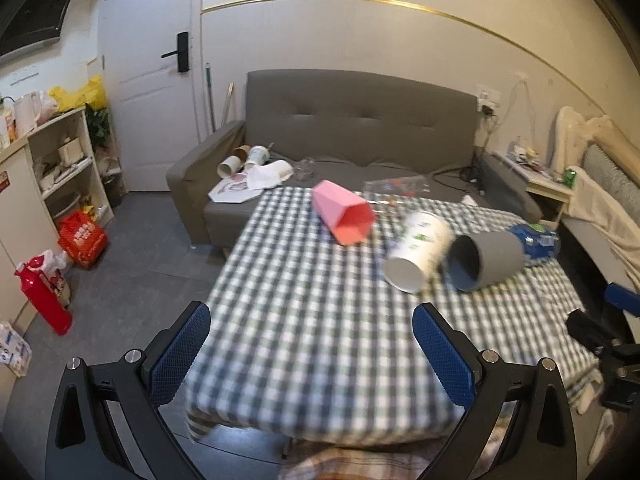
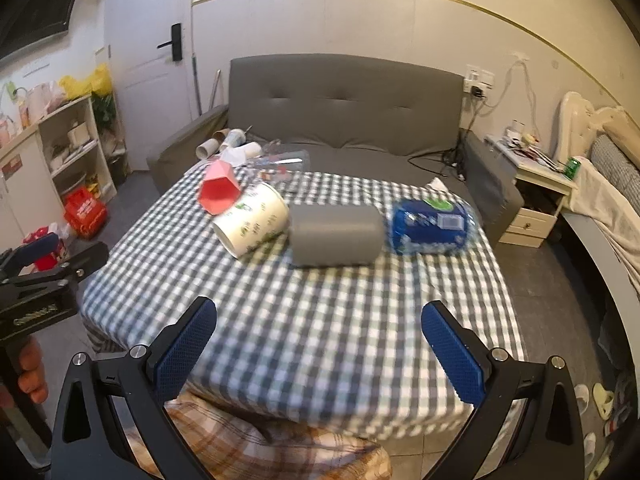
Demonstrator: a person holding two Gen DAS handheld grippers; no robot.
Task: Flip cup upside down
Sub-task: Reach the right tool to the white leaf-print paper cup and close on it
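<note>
Three cups lie on their sides on the checked tablecloth [image 1: 312, 320]: a pink faceted cup [image 1: 343, 213], a white paper cup with green print [image 1: 418, 250] and a grey cup [image 1: 486, 255]. In the right wrist view they show as pink cup [image 2: 219, 192], white cup [image 2: 253, 218] and grey cup [image 2: 335, 235]. My left gripper [image 1: 311, 336] is open and empty above the table's near edge. My right gripper [image 2: 320, 332] is open and empty, in front of the grey cup and apart from it.
A blue wet-wipes pack [image 2: 432, 221] lies to the right of the grey cup. A grey sofa [image 1: 360, 128] with loose cups and papers stands behind the table. A shelf [image 1: 64, 160] and red bags stand at left, a nightstand [image 2: 536, 184] and bed at right.
</note>
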